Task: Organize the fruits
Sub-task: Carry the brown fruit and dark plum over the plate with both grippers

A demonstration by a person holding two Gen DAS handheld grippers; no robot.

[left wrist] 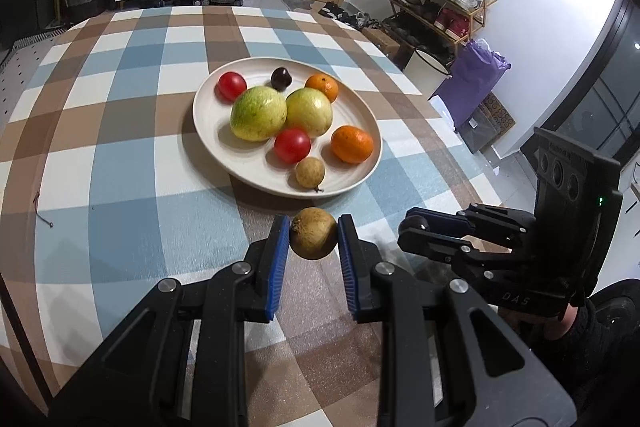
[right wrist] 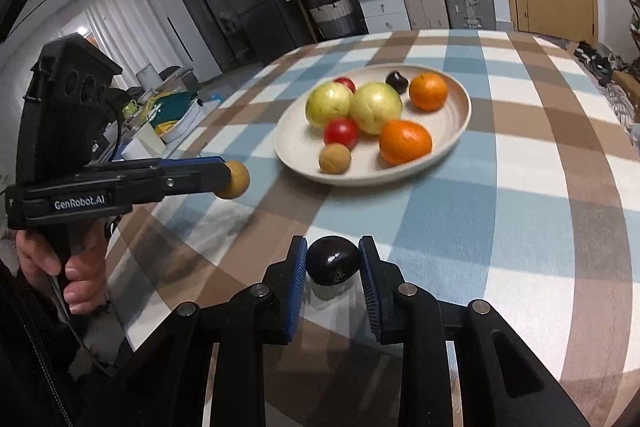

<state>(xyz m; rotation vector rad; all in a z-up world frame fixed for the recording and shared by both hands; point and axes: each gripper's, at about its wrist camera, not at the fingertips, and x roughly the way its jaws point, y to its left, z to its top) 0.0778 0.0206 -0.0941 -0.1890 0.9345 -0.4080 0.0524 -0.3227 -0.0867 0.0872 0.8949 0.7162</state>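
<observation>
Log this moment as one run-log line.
left gripper: shut on brown fruit | right gripper: shut on dark plum | plate: eight fruits | phase: both carrying, short of plate

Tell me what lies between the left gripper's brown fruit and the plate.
Only bare checked tablecloth separates the brown fruit from the plate, in the left wrist view.

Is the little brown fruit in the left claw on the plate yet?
Not yet. The left claw is shut on the brown fruit, short of the plate.
</observation>
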